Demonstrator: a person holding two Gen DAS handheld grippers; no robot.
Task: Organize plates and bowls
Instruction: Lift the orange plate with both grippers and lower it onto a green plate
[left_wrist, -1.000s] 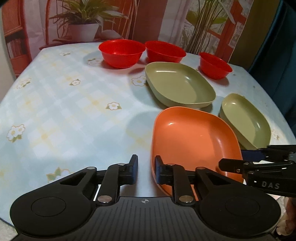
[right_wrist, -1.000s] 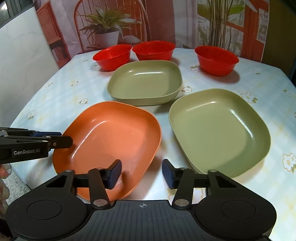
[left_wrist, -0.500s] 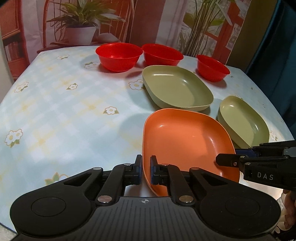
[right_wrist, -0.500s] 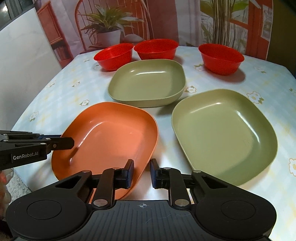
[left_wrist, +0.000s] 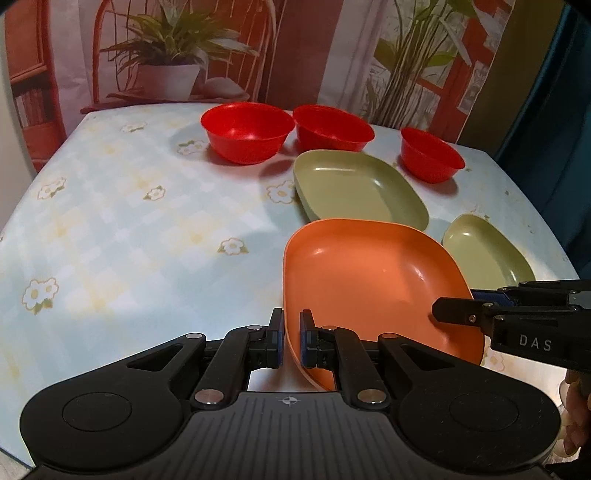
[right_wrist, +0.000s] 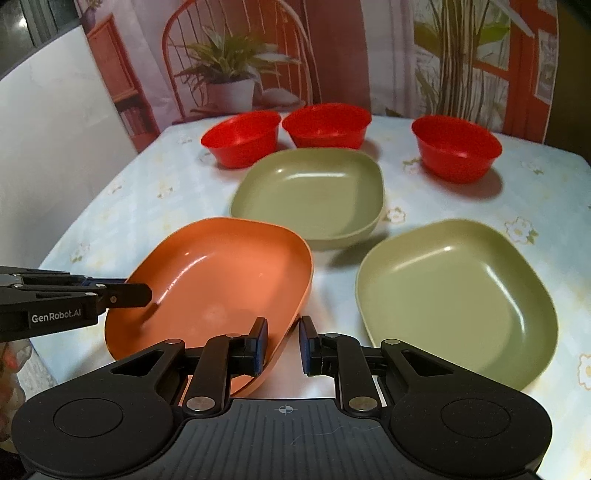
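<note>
Left gripper (left_wrist: 289, 343) jaws pinch the orange plate (left_wrist: 373, 280) rim at 6 o'clock; right gripper (right_wrist: 281, 345) jaws straddle its edge, slightly spread. The tilted plate could slip or knock the green plate (right_wrist: 314, 192) at 12.

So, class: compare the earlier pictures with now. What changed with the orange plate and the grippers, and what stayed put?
The left gripper closed on the orange plate rim and tilted it up off the table. The right gripper narrowed, then reopened slightly around the opposite rim. The two green plates and three red bowls stayed put.
</note>
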